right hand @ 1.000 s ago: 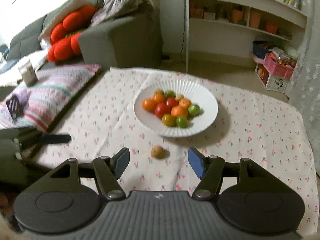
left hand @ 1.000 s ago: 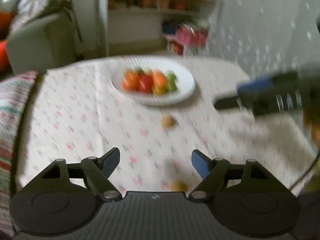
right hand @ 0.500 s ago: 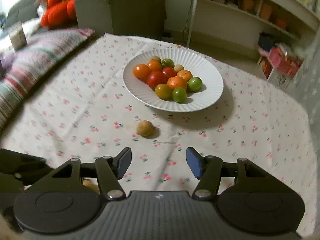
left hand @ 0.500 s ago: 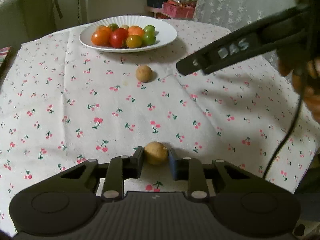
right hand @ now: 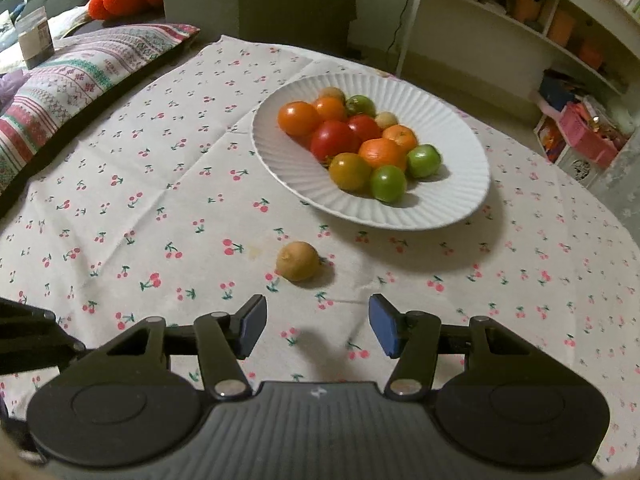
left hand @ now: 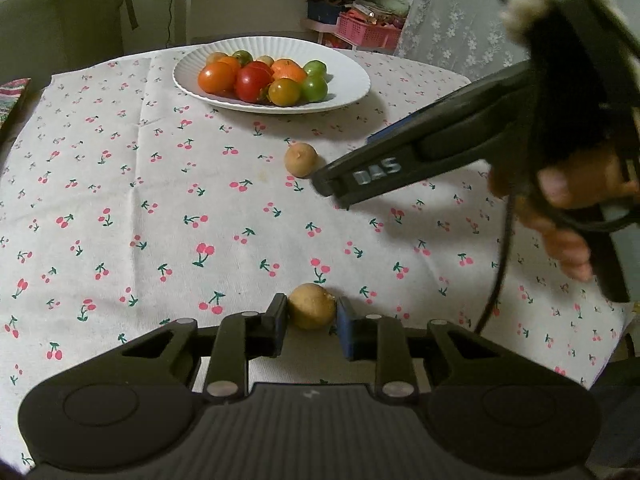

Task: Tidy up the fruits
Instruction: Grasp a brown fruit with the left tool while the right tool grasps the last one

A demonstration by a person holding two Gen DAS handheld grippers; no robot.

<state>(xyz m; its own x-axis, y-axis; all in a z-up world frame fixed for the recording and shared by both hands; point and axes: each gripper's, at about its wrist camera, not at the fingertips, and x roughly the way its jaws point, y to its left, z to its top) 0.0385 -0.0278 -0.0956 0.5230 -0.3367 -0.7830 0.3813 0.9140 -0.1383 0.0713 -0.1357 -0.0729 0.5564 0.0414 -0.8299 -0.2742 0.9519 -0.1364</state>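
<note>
I am seeing the near brown fruit (left hand: 312, 312) sitting on the table's (left hand: 120, 200) cherry-print cloth, pinched between the pads of my left hand-held gripper (left hand: 311, 322); the jaws are closed snugly onto its sides and it is still resting on the cloth. The second brown fruit (right hand: 298, 261) is lying farther in, just short of the white plate (right hand: 452, 120), apart from everything else. My right hand-held gripper (right hand: 317, 330) is hovering just behind that fruit, pointing down at the cloth; its jaws have just been closing but are standing partly apart with nothing between them, and the fruit is lying ahead of the fingertips, untouched. From the left wrist camera I am seeing that same gripper's dark finger reaching in from the right, its tip just beside the second fruit, with the person's hand (left hand: 560, 216) wrapped around the handle and a cable hanging below it. The plate is holding a heap of tomatoes (right hand: 360, 144): orange, red and green ones, touching each other. Beyond the table, a striped cushion (right hand: 60, 92) is lying to the left and a white shelf unit (right hand: 520, 20) is standing at the back.
</note>
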